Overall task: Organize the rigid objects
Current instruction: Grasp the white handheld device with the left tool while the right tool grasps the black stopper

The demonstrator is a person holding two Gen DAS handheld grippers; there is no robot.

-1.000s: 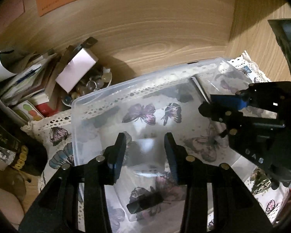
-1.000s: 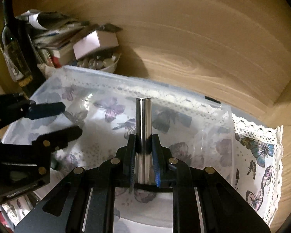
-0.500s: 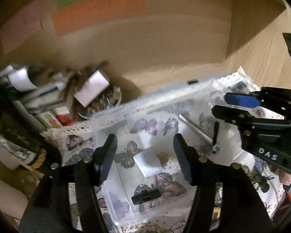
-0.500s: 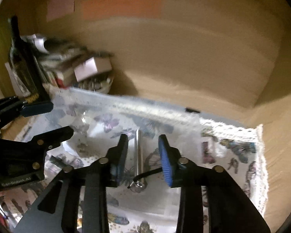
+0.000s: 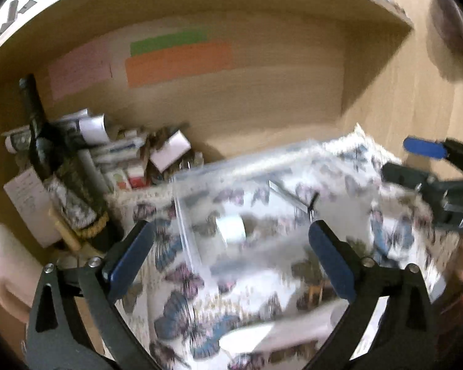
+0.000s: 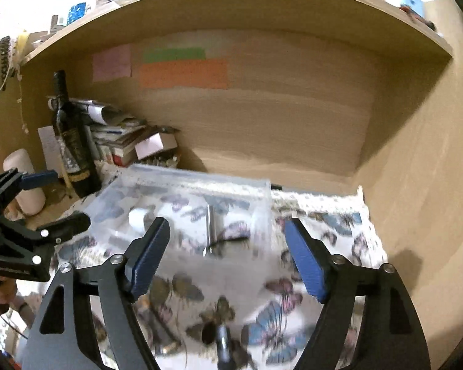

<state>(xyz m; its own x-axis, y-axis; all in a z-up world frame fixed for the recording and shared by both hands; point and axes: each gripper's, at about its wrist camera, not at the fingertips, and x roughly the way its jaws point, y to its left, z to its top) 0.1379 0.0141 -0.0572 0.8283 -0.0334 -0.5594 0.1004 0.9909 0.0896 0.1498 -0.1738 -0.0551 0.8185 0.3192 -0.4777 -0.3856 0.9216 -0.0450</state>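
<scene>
You are holding both tongs above a clear bin (image 6: 197, 185) that is sitting on a butterfly cloth (image 6: 324, 225) spread over the counter. Your left tongs (image 5: 231, 259) are standing wide apart with nothing between the blue pads (image 5: 129, 259), and your right tongs (image 6: 228, 256) are spread just as wide and gripping nothing. The metal rod (image 6: 211, 225) is lying inside the bin, on its floor, running roughly front to back, with a thin black piece (image 6: 234, 240) crossing beside its near end; in the left wrist view the same rod (image 5: 288, 194) is showing toward the bin's right side. A white block (image 5: 231, 228) is resting in the bin too, well apart from the rod, nearer the left wall; in the right view it (image 6: 137, 217) is appearing just beyond your left pad. Each camera is catching the other tool at its edge: the right tongs (image 5: 416, 166) in the left view, the left tongs (image 6: 55, 197) in the right view, both with jaws parted. To the left of the bin a dark bottle (image 6: 74, 141) is standing upright beside a heap of papers and boxes (image 6: 123, 135). Pink, green and orange notes (image 6: 185, 72) are sticking to the wooden back wall. Much of the cloth near you is blurring, so small items lying there cannot be made out.
</scene>
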